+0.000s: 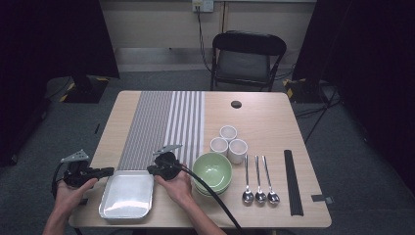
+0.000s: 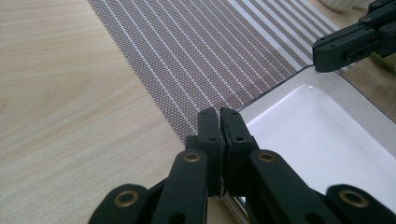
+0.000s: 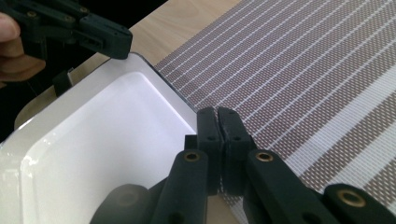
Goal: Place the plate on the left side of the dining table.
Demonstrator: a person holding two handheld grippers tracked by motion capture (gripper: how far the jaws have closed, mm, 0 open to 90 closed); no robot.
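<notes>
A white rectangular tray (image 1: 126, 196) lies at the table's near left, its far edge against a grey striped placemat (image 1: 161, 122). My left gripper (image 1: 110, 171) is at the tray's far left corner, jaws pointing right. In the left gripper view, the left gripper (image 2: 219, 114) is shut, tips over the corner of the tray (image 2: 327, 140), nothing seen between them. My right gripper (image 1: 149, 170) is at the tray's far right corner, pointing left. In its own view, the right gripper (image 3: 217, 114) is shut at the rim of the tray (image 3: 93, 140).
Stacked green bowls (image 1: 212, 169) sit just right of my right hand. Behind them stand three white cups (image 1: 228, 142). Three spoons (image 1: 259, 181) and a black pair of chopsticks (image 1: 292, 182) lie at the right. A folding chair (image 1: 247, 58) stands beyond the table.
</notes>
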